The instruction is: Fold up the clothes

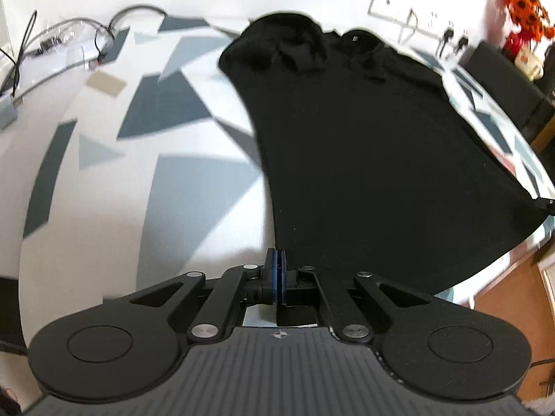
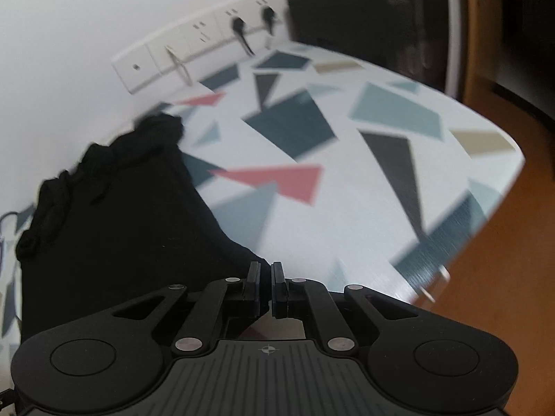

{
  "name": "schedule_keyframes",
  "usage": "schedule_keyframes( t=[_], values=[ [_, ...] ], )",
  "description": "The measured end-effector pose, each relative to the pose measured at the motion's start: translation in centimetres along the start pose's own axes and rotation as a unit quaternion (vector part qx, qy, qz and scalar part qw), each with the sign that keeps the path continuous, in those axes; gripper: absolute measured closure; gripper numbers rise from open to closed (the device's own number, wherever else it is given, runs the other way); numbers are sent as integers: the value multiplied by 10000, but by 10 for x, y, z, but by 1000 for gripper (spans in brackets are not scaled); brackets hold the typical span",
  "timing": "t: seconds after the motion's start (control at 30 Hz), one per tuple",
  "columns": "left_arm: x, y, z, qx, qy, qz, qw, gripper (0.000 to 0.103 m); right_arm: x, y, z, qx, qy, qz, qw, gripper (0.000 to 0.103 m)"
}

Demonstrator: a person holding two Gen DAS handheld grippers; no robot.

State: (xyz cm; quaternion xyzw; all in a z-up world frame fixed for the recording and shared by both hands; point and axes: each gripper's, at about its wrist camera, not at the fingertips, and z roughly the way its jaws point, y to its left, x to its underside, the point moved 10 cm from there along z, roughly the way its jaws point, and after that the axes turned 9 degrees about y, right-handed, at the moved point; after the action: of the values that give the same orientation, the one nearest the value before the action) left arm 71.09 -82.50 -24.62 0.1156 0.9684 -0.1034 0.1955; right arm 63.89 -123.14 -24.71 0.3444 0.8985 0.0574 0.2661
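A black garment [image 1: 364, 145] lies spread on the table with the triangle-pattern cloth [image 1: 145, 159], its bunched end toward the wall. My left gripper [image 1: 279, 260] is shut on the garment's near left corner. In the right wrist view the garment [image 2: 114, 228] fills the left side. My right gripper [image 2: 265, 270] is almost shut, a thin gap between its fingers, pinching the garment's near right corner. The right gripper's tip also shows at the garment's far corner in the left wrist view [image 1: 546, 204].
Cables and a plastic bag [image 1: 69, 41] lie at the table's far left. A wall socket strip [image 2: 194, 45] with plugs runs behind the table. A black box [image 2: 367, 24] stands at the far right. The table's right edge [image 2: 485, 215] drops to a wooden floor.
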Motion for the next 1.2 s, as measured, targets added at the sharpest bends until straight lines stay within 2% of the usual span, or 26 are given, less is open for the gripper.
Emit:
schedule_keyframes(
  t=[0.1,0.27,0.3,0.33,0.37,0.4,0.43,0.47,0.6,0.73,0.77,0.87,0.93,1.0,1.1,1.17,1.2],
  values=[
    [15,-3,-2,3,49,153,9999,101,20,-11,3,82,127,204,9997,98],
    [34,-11,-2,37,199,383,9991,97,49,-23,3,374,282,209,9987,97],
    [35,-14,-3,1,211,489,9986,95,53,-25,4,448,351,271,9980,90],
    [33,-17,-6,-12,175,642,9978,87,55,-26,4,462,439,426,9971,81],
    [30,-22,-12,1,60,798,9968,72,56,-26,3,454,532,615,9957,55],
    [25,-25,-21,26,-104,907,9958,62,54,-24,-1,326,513,812,9948,45],
    [19,-28,-30,70,-288,969,9949,42,47,-17,-9,60,398,973,9944,46],
    [12,-31,-41,158,-473,987,9939,37,38,-5,-18,-243,299,1028,9940,47],
    [-33,-32,-86,493,-1159,781,9890,37,-23,56,-59,-901,-289,532,9941,47],
    [-92,-17,-119,338,-1884,287,9811,35,-92,135,-95,-1424,-1067,-272,9837,47],
    [-107,-13,-126,251,-2036,150,9786,31,-108,154,-101,-1527,-1247,-458,9793,47],
    [-143,-10,-135,62,-2356,-109,9718,18,-145,187,-80,-1659,-1350,-658,9746,45],
    [-162,-18,-121,-30,-2323,-161,9725,15,-169,207,-63,-1736,-1390,-769,9719,46],
    [-175,-33,-85,-234,-2026,0,9790,15,-192,227,-47,-1812,-1430,-879,9690,50],
    [-193,-51,-19,-775,-1490,298,9853,15,-199,248,17,-1795,-868,-1172,9729,56],
    [-199,-58,14,-874,-1128,294,9893,15,-190,260,67,-1779,-306,-1553,9712,55],
    [-203,-61,29,-858,-950,299,9913,15,-185,264,89,-1747,-97,-1730,9693,48]
  ],
)
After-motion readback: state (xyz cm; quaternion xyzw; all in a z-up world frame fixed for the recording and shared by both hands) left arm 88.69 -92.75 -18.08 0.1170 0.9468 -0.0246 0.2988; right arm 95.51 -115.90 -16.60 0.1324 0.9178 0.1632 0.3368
